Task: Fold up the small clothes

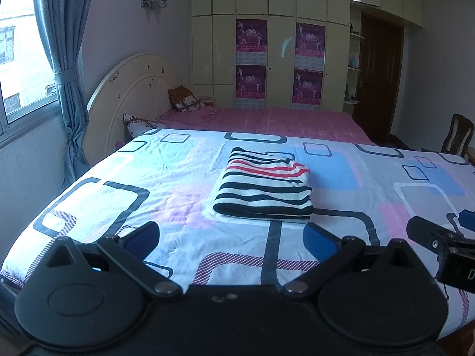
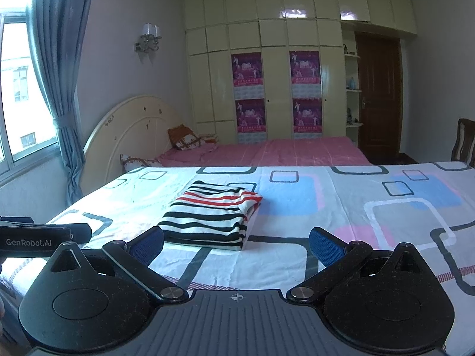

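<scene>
Left wrist view: the striped black, white and red knit garment [image 1: 262,191] lies folded into a compact rectangle near the middle of the patterned bedsheet with blue, pink and grey squares [image 1: 142,166], edges fairly even, folded edge toward the camera. The left gripper [image 1: 233,237], black w/ blue pads, hangs just short of the garment, jaws spread wide, nothing between them. At the right edge the tip of the right gripper [image 1: 427,233] pokes in, also clear of the cloth. Judging by shape alone, this piece looks done; no other loose clothes show on the sheet, so what's left, if anything, isn't visible here.

Right wrist view: same folded bundle [image 2: 212,215], now left of centre, right side showing stacked layers w/ one upper corner a bit ruffled. That corner may want a final pat, prob. optional. The right gripper [image 2: 237,246] is open wide and empty, held low over the sheet [image 2: 356,207] near the garment, not touching. The left tool's body enters at left edge, marked w/ a logo.

Surroundings: pink-covered bed [image 2: 282,149] beyond, cream curved headboard [image 2: 133,124], cream wardrobe [image 2: 276,44] w/ purple posters, blue curtain [image 2: 59,59], brown door [image 2: 378,95]. Nothing stands between grippers and garment; the sheet around it is bare.
</scene>
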A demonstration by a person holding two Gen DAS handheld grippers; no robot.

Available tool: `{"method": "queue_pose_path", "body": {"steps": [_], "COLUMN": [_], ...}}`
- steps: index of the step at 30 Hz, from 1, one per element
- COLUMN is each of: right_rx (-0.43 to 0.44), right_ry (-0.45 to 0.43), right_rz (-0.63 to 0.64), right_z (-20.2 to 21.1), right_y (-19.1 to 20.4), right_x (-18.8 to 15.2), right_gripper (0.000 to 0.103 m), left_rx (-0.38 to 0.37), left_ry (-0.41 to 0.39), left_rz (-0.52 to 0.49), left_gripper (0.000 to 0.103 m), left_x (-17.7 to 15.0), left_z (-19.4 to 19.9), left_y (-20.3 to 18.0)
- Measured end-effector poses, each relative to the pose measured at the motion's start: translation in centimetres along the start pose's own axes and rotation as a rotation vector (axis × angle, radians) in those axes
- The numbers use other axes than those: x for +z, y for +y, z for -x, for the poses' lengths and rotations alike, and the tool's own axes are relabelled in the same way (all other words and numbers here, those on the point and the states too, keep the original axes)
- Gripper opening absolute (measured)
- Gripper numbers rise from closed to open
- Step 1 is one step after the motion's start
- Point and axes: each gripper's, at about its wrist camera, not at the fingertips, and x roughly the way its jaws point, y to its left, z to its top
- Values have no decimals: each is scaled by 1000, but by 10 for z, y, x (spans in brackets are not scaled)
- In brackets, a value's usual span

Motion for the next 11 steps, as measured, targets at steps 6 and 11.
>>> {"method": "queue_pose_path", "body": {"steps": [6,11], "right_rx": [-11,-27], "right_ry": [16,43], "right_rz": [-10,-27], "right_z": [-10,-24], "right_y": [-3,-10], "right_x": [-2,-5], "right_gripper": [103,103], "left_rx": [-32,-23], "left_ry": [-8,25], "left_rz": [-12,-14], "left_gripper": [102,103], "left_x": [-1,1], "left_z": [-13,-36], "left_y": [-1,-4]}}
